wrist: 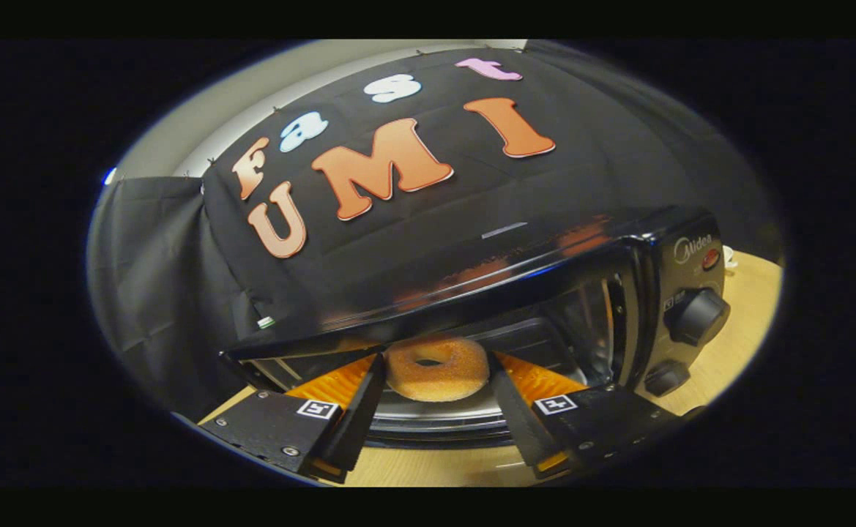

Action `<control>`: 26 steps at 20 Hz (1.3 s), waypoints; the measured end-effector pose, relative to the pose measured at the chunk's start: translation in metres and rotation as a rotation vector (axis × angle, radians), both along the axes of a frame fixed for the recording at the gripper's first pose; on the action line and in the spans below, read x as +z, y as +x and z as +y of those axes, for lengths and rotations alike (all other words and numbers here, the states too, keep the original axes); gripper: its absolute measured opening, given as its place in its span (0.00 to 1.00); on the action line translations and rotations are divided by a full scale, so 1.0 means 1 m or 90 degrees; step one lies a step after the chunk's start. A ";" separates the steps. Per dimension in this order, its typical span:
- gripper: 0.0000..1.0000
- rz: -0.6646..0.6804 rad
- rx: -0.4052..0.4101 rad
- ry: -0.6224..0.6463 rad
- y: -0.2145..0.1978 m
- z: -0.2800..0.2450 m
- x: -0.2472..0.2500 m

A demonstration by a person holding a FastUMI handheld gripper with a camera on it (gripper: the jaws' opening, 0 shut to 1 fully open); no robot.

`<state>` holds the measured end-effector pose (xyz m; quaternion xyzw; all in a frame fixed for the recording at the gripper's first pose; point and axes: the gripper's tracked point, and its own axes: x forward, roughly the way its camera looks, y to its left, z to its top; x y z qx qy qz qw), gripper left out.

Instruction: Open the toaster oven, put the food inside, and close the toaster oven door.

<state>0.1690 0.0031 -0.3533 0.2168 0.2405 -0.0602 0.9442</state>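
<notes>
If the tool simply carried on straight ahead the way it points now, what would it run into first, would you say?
The tool already holds the doughnut between its fingers. Going straight on, it would likely enter the open toaster oven and reach the back wall first, though depth is hard to judge.

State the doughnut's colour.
Golden brown: the doughnut, gripper view, between the tool's fingers at the open toaster oven.

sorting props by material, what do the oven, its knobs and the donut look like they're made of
Oven: glossy black shell, likely painted metal; it mirrors the wall. Knobs: matte black, probably plastic. Donut: golden brown, grainy sugary crust; real or fake can't be told. It sits between the gripper fingers, which touch its sides at the oven mouth. Table: pale wood look.
</notes>
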 end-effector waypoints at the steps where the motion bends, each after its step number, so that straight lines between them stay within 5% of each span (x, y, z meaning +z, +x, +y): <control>1: 0.83 0.000 0.003 -0.003 -0.001 0.000 0.001; 9: 0.92 0.007 0.041 -0.035 -0.022 0.003 0.015; 26: 0.92 0.081 0.143 -0.056 -0.189 0.029 0.040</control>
